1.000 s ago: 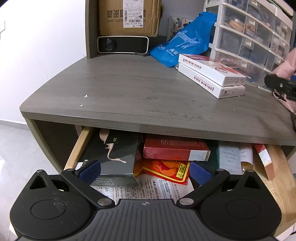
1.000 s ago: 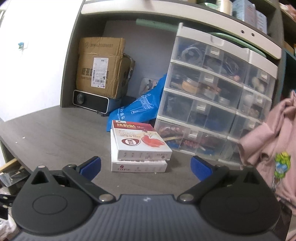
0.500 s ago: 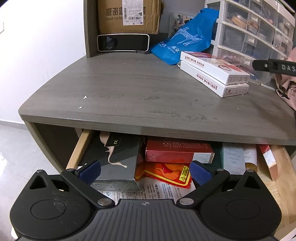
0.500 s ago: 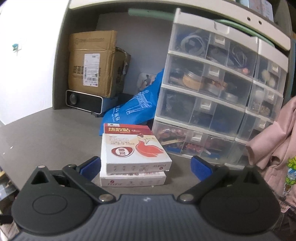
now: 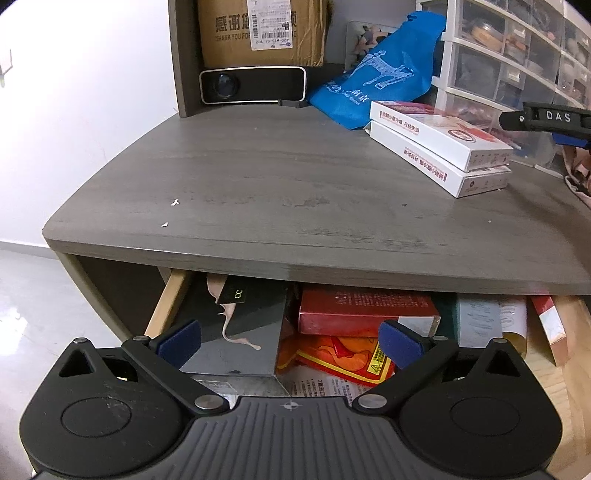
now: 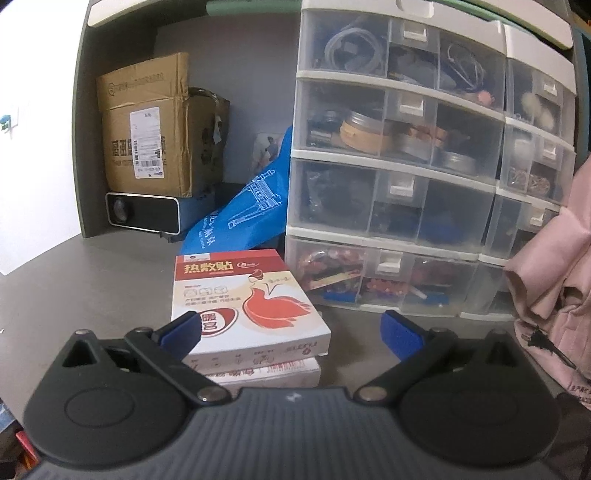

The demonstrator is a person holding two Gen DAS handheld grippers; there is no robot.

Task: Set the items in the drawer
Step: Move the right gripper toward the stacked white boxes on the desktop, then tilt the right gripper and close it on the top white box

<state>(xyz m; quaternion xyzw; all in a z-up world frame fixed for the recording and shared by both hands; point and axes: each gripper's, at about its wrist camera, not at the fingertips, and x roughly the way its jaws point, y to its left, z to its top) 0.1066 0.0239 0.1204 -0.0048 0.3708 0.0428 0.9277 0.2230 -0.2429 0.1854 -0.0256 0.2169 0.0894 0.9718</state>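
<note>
Right gripper (image 6: 290, 332) nearer stacked boxes (image 6: 245, 306)

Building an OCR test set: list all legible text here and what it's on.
"THANK YOU FOR": cardboard box.
"热敷贴": top white box.
"DAS": right gripper.
"CC": black box in drawer.
Shipping label, box sides, blue bag, leaflet: too small or blurred to read.

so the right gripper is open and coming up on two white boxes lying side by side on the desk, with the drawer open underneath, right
Not side by side: the right wrist view shows the top white box stacked on the lower white box. The rest holds: the right gripper is open near them on the desk, and the drawer is open underneath.
</note>
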